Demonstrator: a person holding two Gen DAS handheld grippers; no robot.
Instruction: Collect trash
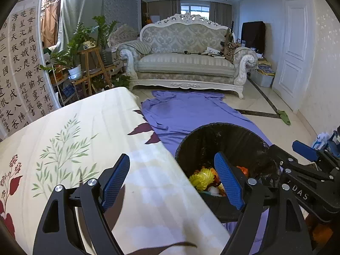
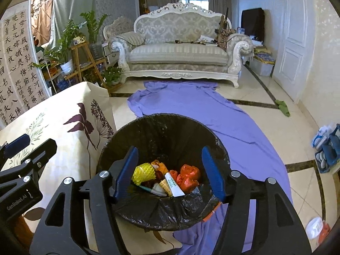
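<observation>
- While both sets of jaws stand apart with nothing between them, the right hand-held gripper (image 2: 170, 172) hangs right over the mouth of the trash bin (image 2: 161, 131), and the left hand-held gripper (image 1: 172, 180) sits half over the bench (image 1: 89, 127), half over the bin's near rim.
- No earlier view here, so just the state: blue pads wide, both grippers empty.
- The bin is round, lined with a crinkled black bag, standing on the floor tight against the bench's edge, on a purple sheet (image 2: 212, 110).
- Down in the bin: a yellow foam fruit net (image 2: 142, 173), crumpled orange plastic (image 2: 189, 177), a white tube (image 2: 174, 184) with green lettering too small to read, a teal-tipped pen-like thing, and darker scraps I can't make out.
- The bench wears a cream cloth printed with green sprigs and purple leaves.
- Writing now: "GenRobot.AI" on the left gripper's body seen from the right wrist, "DAS" on the right gripper's body seen from the left wrist.
- Further out, a calligraphy scroll (image 1: 21, 68) of Chinese characters on the left wall, potted plants, and an ornate white sofa (image 1: 187, 59) at the back.
</observation>
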